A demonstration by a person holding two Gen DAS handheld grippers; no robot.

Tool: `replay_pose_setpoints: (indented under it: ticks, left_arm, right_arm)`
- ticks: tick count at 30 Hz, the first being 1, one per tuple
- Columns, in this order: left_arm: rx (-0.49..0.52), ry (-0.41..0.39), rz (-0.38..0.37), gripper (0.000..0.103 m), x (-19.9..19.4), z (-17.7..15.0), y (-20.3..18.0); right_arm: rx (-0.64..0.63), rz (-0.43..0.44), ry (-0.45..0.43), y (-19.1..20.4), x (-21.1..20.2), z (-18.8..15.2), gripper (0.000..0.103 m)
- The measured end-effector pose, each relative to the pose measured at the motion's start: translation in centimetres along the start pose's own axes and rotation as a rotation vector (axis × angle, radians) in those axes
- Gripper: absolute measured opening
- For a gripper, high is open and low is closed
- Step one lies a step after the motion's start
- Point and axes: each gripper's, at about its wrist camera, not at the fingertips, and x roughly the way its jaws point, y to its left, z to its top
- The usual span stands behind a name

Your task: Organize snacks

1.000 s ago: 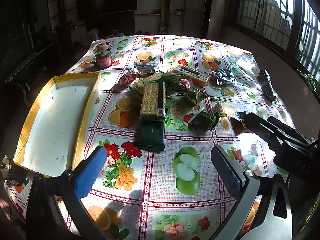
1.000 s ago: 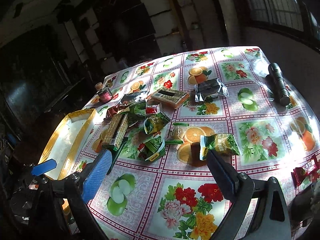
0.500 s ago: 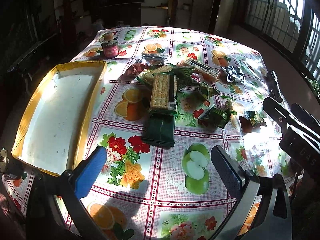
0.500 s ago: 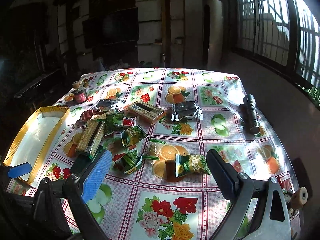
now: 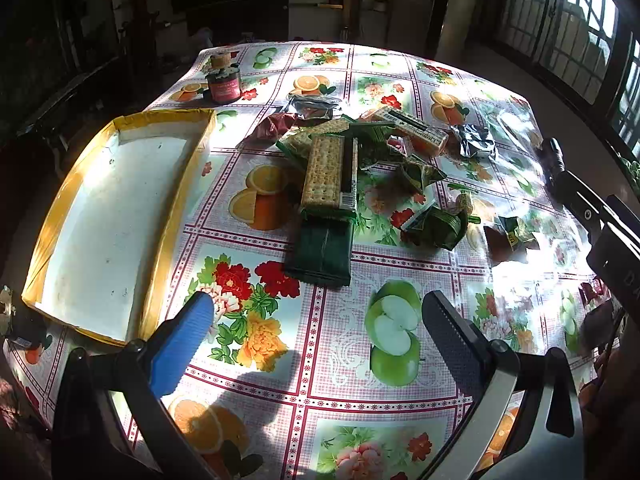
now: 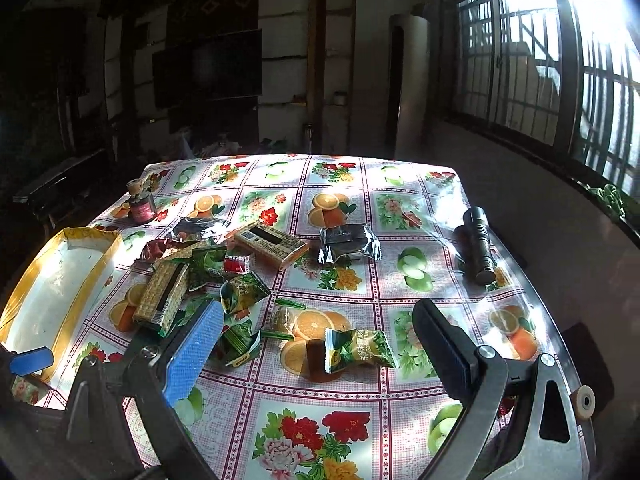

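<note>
A pile of snacks lies mid-table: a cracker pack [image 5: 326, 172] [image 6: 162, 294], a dark green pack [image 5: 322, 250], a tan box [image 5: 414, 130] [image 6: 272, 244], a silver packet [image 5: 474, 142] [image 6: 348, 242] and small green packets [image 5: 438, 226] [image 6: 356, 350]. A yellow-rimmed white tray [image 5: 168, 216] [image 6: 86, 286] sits at the left. My left gripper [image 5: 316, 328] is open and empty above the near table edge. My right gripper [image 6: 316, 344] is open and empty, hovering near the green packet.
A dark jar [image 5: 224, 86] [image 6: 141, 206] stands at the far left corner. A black flashlight [image 6: 480, 250] lies at the right edge. The table has a fruit-and-flower oilcloth [image 5: 400, 336]. The right gripper's body [image 5: 600, 220] shows in the left wrist view.
Both grippers have risen and pulled back a little, tilting up, so the table looks farther off. Nothing on the table has moved. Both stay open.
</note>
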Motion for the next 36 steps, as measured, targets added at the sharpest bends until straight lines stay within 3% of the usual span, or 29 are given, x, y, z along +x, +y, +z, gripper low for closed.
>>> replay_pose_setpoints:
  ticks: [22, 24, 28, 33, 36]
  left_arm:
    - [-0.008, 0.029, 0.008, 0.103, 0.9, 0.1, 0.0]
    - [-0.01, 0.028, 0.013, 0.103, 0.9, 0.1, 0.1]
    - [0.002, 0.032, 0.03, 0.103, 1.4, 0.5, 0.7]
    - [-0.003, 0.039, 0.049, 0.103, 2.3, 1.3, 1.8]
    - [-0.011, 0.052, 0.054, 0.103, 3.1, 2.1, 2.1]
  right_arm:
    - [-0.035, -0.04, 0.04, 0.1, 1.0, -0.3, 0.096]
    - [-0.021, -0.01, 0.052, -0.2, 1.2, -0.5, 0.096]
    - [0.034, 0.135, 0.07, -1.4, 1.6, -0.7, 0.096]
    - [0.082, 0.329, 0.181, -1.9, 3.9, -1.7, 0.096]
    - [0.055, 0.399, 0.23, -0.9, 4.9, -2.3, 0.092]
